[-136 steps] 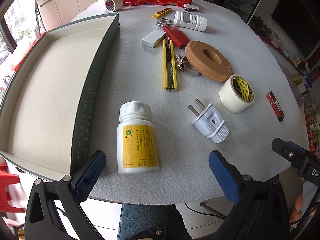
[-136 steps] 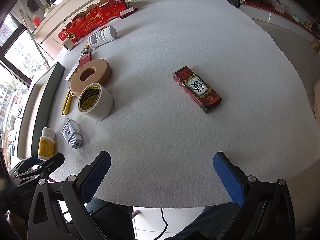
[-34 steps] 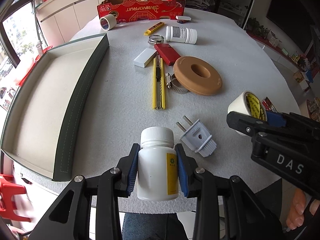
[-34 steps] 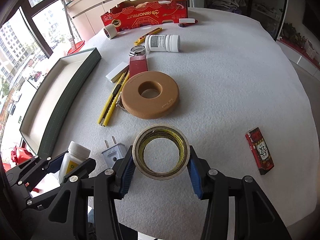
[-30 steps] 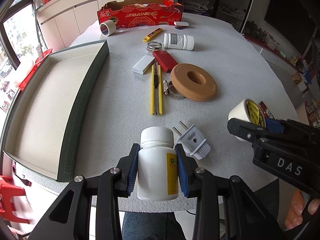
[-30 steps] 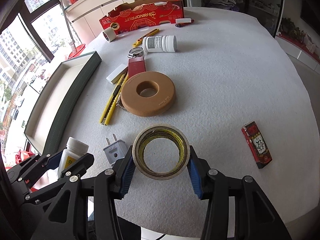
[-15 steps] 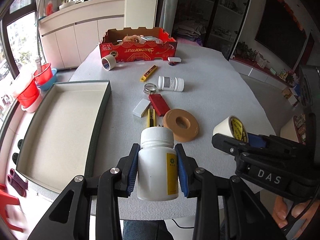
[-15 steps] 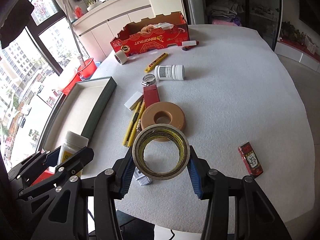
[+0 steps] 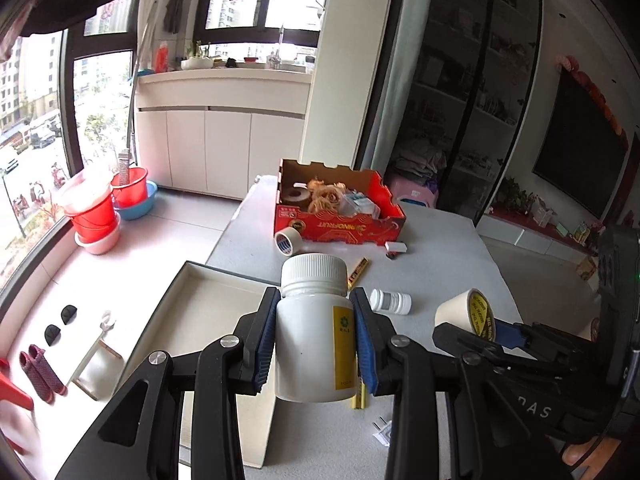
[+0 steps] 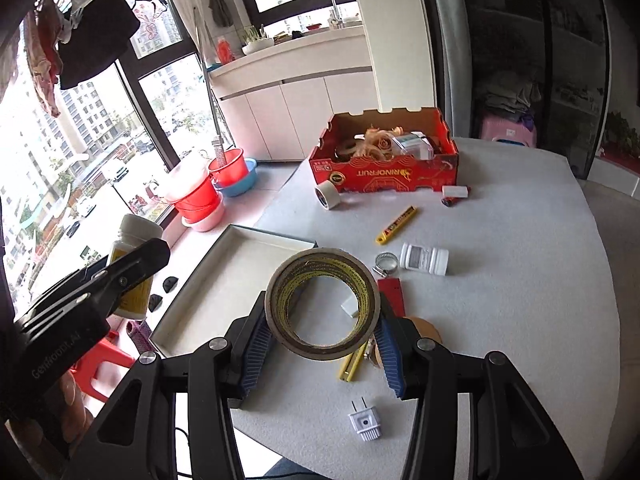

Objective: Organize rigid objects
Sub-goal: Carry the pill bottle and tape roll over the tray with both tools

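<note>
Aloft, left hand-held gripper point(image 9: 316, 336) pinches smooth plastic bottle point(image 9: 315, 332); right hand-held gripper point(image 10: 322, 334) pinches round tape roll point(image 10: 322, 303).

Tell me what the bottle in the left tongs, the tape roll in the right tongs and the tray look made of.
White pill bottle: smooth, slightly glossy plastic by the look, with a ribbed screw cap and a yellow printed label. Tape roll: cream, matte wound tape, probably paper or cloth, on a core printed yellow inside. Shallow tray: seemingly rigid board, with a dark green outer wall and an off-white matte lining.
</note>
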Motion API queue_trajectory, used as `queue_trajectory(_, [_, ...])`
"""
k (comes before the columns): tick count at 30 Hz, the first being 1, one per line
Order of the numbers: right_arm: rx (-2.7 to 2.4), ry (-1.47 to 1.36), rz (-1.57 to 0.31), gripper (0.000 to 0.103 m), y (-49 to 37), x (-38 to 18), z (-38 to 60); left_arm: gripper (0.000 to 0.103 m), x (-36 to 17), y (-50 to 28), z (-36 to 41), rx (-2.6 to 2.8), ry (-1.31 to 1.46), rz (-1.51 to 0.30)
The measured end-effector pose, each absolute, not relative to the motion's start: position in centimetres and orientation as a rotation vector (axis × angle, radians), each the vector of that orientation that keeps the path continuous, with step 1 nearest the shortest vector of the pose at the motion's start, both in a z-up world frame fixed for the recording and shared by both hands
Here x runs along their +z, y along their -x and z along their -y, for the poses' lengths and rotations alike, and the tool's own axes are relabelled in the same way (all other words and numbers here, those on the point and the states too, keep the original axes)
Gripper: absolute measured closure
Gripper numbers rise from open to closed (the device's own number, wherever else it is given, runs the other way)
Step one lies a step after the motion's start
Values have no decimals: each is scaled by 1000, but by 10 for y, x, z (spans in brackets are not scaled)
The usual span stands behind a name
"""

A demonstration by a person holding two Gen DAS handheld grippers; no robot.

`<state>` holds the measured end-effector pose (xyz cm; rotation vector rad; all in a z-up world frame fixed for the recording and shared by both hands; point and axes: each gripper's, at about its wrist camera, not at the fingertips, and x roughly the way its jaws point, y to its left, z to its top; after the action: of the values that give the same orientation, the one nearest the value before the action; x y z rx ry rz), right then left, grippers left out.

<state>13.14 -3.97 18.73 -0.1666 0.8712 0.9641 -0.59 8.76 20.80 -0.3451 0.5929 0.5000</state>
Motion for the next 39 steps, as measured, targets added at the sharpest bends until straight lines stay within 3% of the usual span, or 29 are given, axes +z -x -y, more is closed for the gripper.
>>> queue_trajectory(5, [1010,230,-826,53,-122,192,-3,65,213,18,-130,644,322,-548])
queue_trajectory(16, [1040,426,-808,53,-103,142,-89,65,130,26,-197,811,385,-698])
queue_trajectory(28, [1024,429,-960,53,-127,82,-137,65,68,-6,-228,819,424,-831])
queue_trajectory(39, [982,405,-1035,53,-151,50,-155,65,46,-35,-246,809,432,-863])
